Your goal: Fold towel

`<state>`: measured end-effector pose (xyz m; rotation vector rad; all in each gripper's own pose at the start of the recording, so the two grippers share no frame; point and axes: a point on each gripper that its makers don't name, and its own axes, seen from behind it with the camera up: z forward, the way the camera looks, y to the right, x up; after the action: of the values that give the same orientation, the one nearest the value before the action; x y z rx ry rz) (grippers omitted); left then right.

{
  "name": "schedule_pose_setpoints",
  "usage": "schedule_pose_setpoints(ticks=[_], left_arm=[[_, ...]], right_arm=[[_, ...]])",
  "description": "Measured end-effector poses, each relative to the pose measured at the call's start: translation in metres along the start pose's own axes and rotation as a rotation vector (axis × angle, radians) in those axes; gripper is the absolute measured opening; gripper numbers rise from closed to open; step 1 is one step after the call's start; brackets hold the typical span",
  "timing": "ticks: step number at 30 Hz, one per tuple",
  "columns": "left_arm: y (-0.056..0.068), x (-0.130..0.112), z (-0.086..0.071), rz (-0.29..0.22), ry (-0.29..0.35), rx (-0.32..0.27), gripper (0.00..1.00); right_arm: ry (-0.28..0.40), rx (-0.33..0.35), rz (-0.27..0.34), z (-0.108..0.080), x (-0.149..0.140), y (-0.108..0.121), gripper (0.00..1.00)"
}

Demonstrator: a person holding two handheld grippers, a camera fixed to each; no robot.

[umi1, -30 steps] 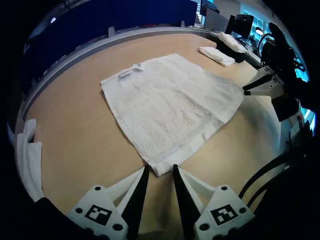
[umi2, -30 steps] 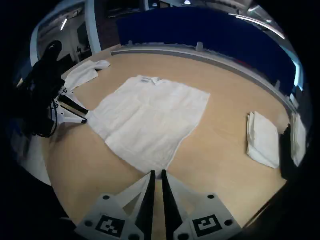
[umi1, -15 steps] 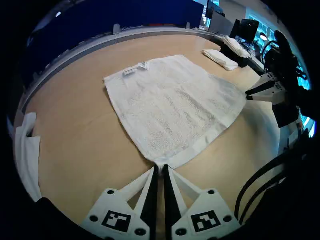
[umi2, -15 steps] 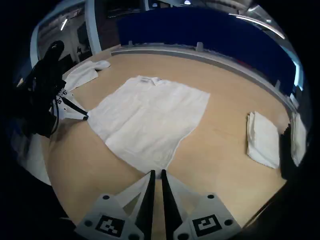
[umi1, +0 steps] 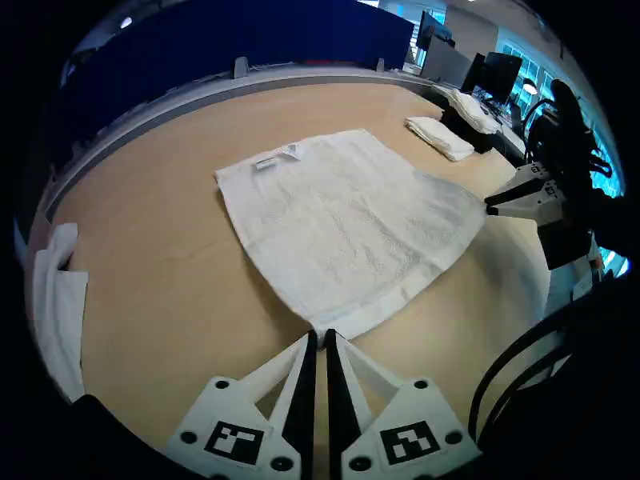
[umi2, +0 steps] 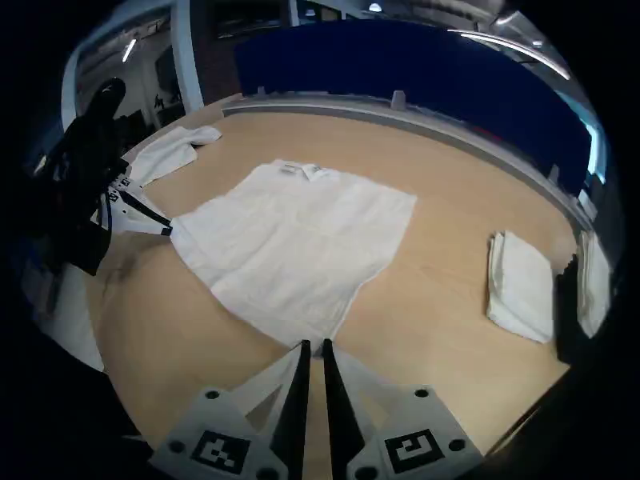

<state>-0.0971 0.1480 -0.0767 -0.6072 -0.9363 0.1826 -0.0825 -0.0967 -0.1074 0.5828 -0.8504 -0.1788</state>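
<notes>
Fingers of left gripper [umi1: 321, 337], right gripper [umi2: 314, 346] pinch towel [umi1: 344, 216] corners | folded towel [umi2: 520, 286] aside

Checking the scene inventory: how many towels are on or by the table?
4: the spread towel, centre; a folded towel to its right; a third towel beyond it, on a dark box; a rumpled towel far left. More may be hidden.

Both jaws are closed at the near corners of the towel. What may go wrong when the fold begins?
1. The left gripper and the right gripper each seem to hold only the very tip of a corner of the towel. A tip may slip out on lifting.
2. At the far edge, the cloth by the tag looks slightly turned over. The fold may press that crease in.
</notes>
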Motion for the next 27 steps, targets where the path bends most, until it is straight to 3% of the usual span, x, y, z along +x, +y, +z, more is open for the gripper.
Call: schedule_pose_setpoints(ticks=[27], left_arm=[[0.016,0.026,-0.073,-0.118,0.065,-0.022,0.08]], right_arm=[[0.054,0.021,0.039,-0.067,0.037,-0.022,0.12]])
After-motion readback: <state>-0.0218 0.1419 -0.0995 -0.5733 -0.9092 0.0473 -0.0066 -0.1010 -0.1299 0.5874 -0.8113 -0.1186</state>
